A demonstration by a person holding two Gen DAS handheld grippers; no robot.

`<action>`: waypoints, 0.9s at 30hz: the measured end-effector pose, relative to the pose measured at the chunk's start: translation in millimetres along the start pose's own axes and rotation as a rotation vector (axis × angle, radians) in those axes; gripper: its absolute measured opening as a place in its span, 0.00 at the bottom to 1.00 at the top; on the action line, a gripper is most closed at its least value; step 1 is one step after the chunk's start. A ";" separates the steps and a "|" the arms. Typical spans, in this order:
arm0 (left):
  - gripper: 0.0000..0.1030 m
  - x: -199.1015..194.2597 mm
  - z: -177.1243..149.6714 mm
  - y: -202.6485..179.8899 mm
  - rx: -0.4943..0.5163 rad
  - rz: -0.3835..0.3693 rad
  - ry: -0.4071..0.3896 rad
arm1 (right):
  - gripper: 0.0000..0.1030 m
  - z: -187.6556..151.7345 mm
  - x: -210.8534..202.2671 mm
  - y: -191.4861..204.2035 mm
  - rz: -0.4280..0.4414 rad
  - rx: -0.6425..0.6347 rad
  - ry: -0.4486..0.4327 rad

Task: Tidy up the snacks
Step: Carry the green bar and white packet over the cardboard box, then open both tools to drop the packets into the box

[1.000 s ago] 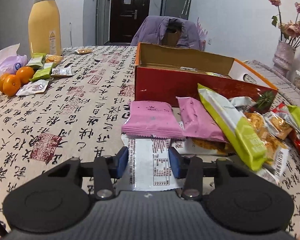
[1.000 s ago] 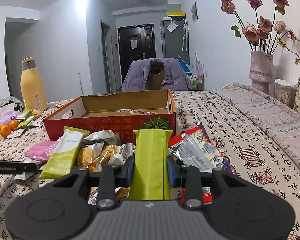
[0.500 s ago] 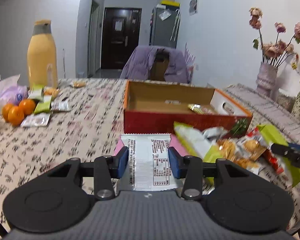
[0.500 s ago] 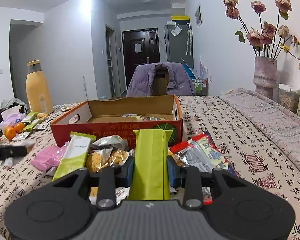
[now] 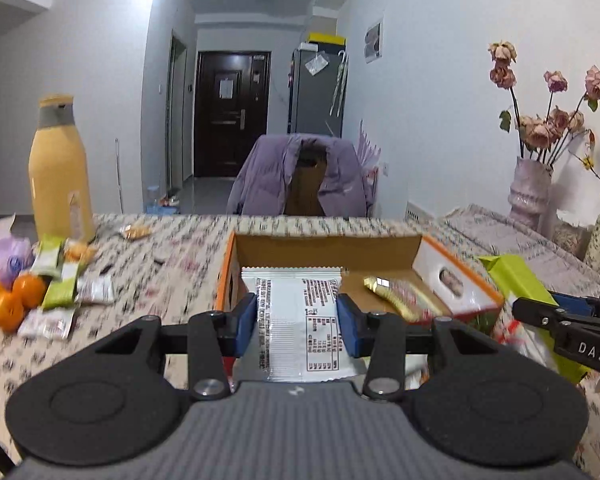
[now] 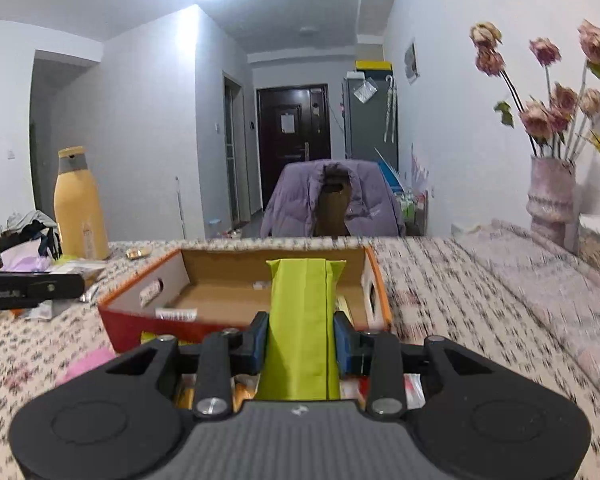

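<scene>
My left gripper point(image 5: 297, 322) is shut on a white snack packet point(image 5: 296, 320) with printed text, held up in the air in front of the open red cardboard box point(image 5: 456, 280). My right gripper point(image 6: 301, 338) is shut on a lime-green packet point(image 6: 300, 320), lifted just before the same box point(image 6: 148, 292). The right gripper also shows in the left wrist view at the right edge point(image 5: 540, 312) with the green packet point(image 5: 512, 276). A gold-wrapped snack point(image 5: 388, 292) lies inside the box. Pink and other packets point(image 6: 88, 360) lie on the table below.
A tall yellow bottle point(image 5: 60, 172) stands at the back left, with oranges point(image 5: 12, 300) and small packets point(image 5: 60, 280) near it. A chair with a purple jacket point(image 5: 300, 180) is behind the table. A vase of dried roses point(image 6: 552, 200) stands at the right.
Both grippers have risen from the table with their packets and now look over the front wall into the box. The snack pile has dropped below view.
</scene>
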State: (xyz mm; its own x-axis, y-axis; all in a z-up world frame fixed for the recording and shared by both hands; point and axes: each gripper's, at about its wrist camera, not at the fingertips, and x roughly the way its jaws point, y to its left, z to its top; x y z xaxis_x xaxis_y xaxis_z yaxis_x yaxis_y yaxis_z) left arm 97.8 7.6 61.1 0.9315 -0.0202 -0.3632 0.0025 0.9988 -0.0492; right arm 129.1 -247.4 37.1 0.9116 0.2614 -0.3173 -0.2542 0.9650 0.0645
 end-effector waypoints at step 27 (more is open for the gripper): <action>0.42 156.1 23.6 8.5 -0.057 0.024 0.091 | 0.32 27.8 170.0 12.8 0.035 0.031 0.130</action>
State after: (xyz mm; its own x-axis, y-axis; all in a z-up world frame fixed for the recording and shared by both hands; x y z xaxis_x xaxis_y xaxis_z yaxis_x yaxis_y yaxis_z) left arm 251.8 14.0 25.9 0.8939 -0.0031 -0.4482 -0.0424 0.9949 -0.0913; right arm 289.8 -190.0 10.3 0.8524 0.2921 -0.4337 -0.2733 0.9560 0.1067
